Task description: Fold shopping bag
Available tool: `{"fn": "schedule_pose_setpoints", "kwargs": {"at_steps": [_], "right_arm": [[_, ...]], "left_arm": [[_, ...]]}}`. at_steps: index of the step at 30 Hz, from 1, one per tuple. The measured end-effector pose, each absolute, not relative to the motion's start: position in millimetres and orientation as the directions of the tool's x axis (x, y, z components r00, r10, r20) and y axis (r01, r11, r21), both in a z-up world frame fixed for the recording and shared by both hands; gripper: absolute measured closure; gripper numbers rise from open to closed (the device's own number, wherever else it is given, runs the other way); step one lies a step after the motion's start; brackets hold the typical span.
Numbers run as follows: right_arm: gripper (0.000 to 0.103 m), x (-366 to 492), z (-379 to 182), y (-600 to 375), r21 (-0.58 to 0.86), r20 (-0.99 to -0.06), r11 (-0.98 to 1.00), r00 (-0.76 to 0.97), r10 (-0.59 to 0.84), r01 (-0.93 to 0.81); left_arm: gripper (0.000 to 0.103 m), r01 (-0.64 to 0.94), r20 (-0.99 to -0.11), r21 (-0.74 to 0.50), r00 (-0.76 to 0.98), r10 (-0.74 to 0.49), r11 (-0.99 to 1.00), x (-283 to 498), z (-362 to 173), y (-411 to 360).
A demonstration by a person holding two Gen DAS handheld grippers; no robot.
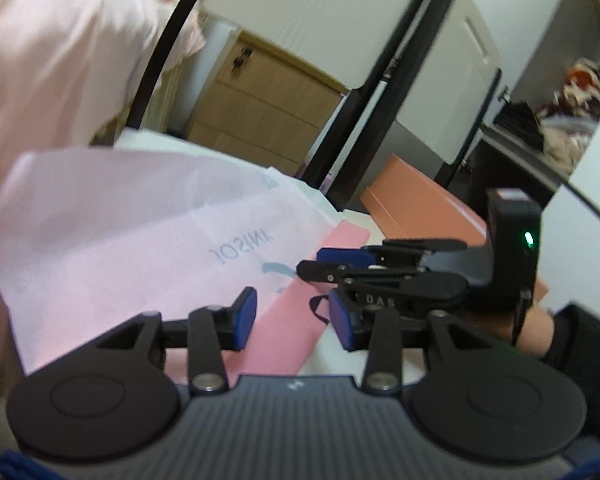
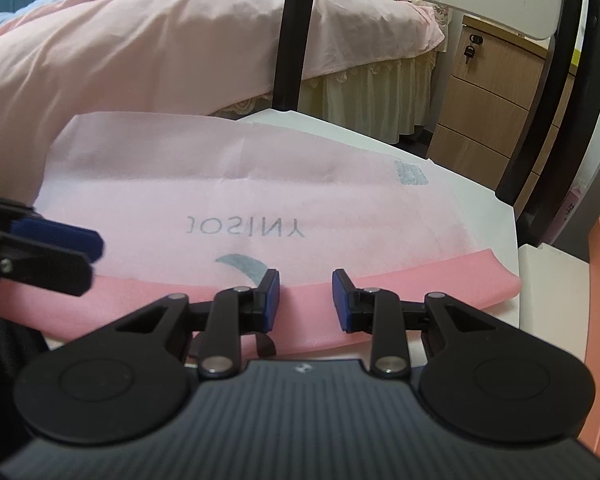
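The pink shopping bag lies flat on the white desk, its print mirrored, roughly "YNISOL". Both the left hand-held gripper and the right hand-held gripper are spread, pinching nothing. Only the left view shows "DAS" on the right one, at 3 o'clock.

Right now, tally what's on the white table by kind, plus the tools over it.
Pink shopping bag: 1, lying flat with its darker pink edge nearest the tools
Orange box: 1, at the table's far side
Tools: 2, left tool and right tool, both with jaws apart and nothing held
Table: 1
Total: 5
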State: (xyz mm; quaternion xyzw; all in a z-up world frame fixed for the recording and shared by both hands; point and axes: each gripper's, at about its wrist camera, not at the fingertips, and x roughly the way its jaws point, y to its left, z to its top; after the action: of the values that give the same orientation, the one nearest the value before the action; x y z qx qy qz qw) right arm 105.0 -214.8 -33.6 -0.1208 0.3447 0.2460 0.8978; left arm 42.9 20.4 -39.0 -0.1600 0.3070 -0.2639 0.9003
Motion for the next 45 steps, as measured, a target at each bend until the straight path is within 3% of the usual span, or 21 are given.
{"fn": "schedule_pose_setpoints", "kwargs": {"at_steps": [9, 17, 45], "right_arm": [[0.071, 91.4, -31.8, -215.5, -0.036, -0.689, 0.862, 0.638, 0.345, -0.506], [0.071, 79.0, -28.6, -219.8, -0.039, -0.708, 0.872, 0.629, 0.321, -0.489], [0.071, 64.4, -25.3, -239.6, 0.056, -0.733, 0.876, 0.576, 0.362, -0.479]], "left_arm": [[0.055, 0.471, -0.461, -0.333, 0.675, -0.576, 0.817, 15.1, -31.5, 3.0], [0.053, 0.522, -0.448, -0.304, 0.66, -0.604, 0.797, 9.3, -32.3, -3.3], [0.051, 0.644, -0.513, 0.011, 0.66, -0.549, 0.765, -16.1, -47.4, -52.7]]}}
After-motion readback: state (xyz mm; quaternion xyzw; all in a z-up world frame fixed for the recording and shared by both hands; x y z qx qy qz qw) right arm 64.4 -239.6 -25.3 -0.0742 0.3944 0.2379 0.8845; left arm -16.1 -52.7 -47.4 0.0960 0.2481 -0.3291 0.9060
